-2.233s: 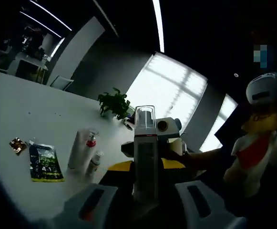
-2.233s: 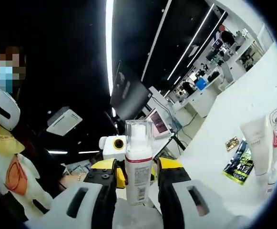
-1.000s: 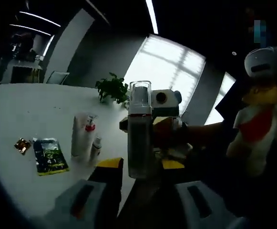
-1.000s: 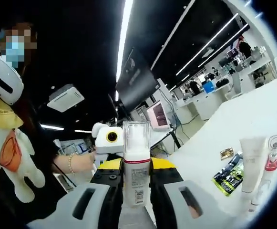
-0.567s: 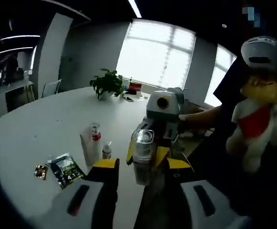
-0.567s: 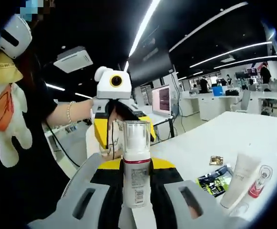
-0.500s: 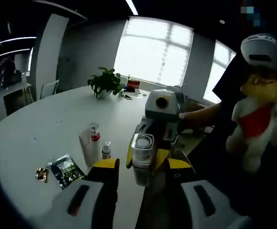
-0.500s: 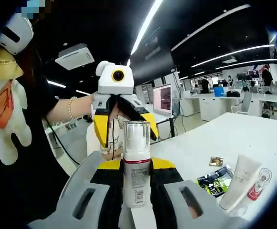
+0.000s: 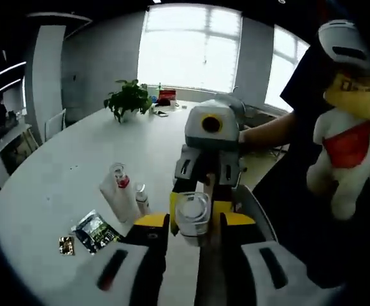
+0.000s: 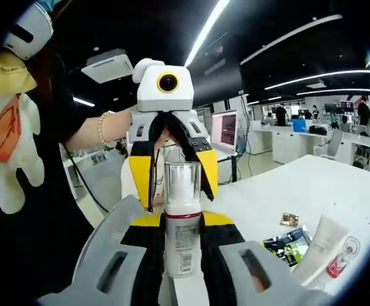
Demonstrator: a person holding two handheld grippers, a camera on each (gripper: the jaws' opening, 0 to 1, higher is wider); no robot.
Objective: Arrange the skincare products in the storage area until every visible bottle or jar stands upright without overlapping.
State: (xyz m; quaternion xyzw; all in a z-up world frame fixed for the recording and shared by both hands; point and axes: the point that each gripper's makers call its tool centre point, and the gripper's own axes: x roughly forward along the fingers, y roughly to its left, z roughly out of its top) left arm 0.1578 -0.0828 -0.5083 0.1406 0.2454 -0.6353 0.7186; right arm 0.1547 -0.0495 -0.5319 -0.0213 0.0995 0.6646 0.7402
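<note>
Item: pump bottle (image 10: 183, 220), white, red collar, clear cap. Held off the table (image 9: 57, 185), pinched at its lower body between the jaws of the right tool (image 10: 182, 271). In the right gripper view its long axis runs along those jaws, cap pointing away from the camera. In the left gripper view the same bottle (image 9: 193, 217) is seen cap-end on, long axis pointing nearly straight at that camera.

Left tool (image 9: 186, 264): jaws spread, flanking the bottle's cap end; contact cannot be told. It is seen from the front (image 10: 172, 175) with its yellow-tipped jaws straddling the cap. A handover is judged likely, to be closed across the long axis.

On the table, well apart from the bottle: white tube (image 9: 112, 196), red-capped bottle (image 9: 119, 179), small vial (image 9: 141, 197), dark sachet (image 9: 96, 229), small packet (image 9: 65, 245), lying near one another.
</note>
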